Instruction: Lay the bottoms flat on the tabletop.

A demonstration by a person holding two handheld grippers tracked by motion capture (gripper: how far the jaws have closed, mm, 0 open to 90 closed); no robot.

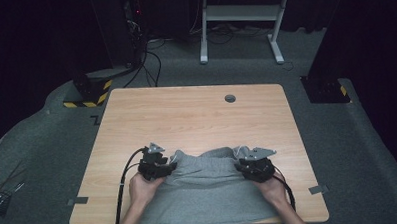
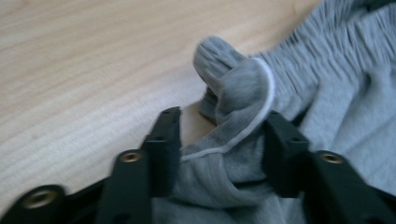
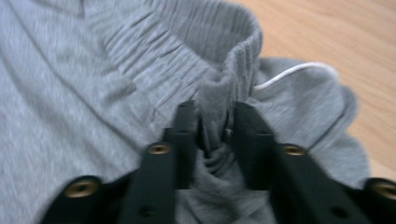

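Grey shorts (image 1: 209,191) lie on the near part of the wooden table (image 1: 186,117), and their bottom edge hangs a little over the front of it. The stretchy waistband (image 1: 213,154) is on the far side, away from the person.

The left gripper (image 1: 156,166) is at the left end of the waistband. In the left gripper view its jaws are about half open, with a lump of cloth (image 2: 233,107) sitting between them. The cloth fills the gap, but I cannot tell if the jaws press it tight.

The right gripper (image 1: 256,167) is at the right end of the waistband. In the right gripper view its jaws are nearly closed and pinch a thin bunch of the waistband (image 3: 219,116).

What could go wrong? I think the left side is the weak one. If the person lifts or pulls now, the cloth may slide out of the wider jaws, because they may not be squeezing hard. Then the shorts would hang from one corner and twist.

The right side holds only a small pinch. A hard tug could pull it free too.

The shorts are also close to the front edge. If both sides let go, they could slip off the table onto the floor.
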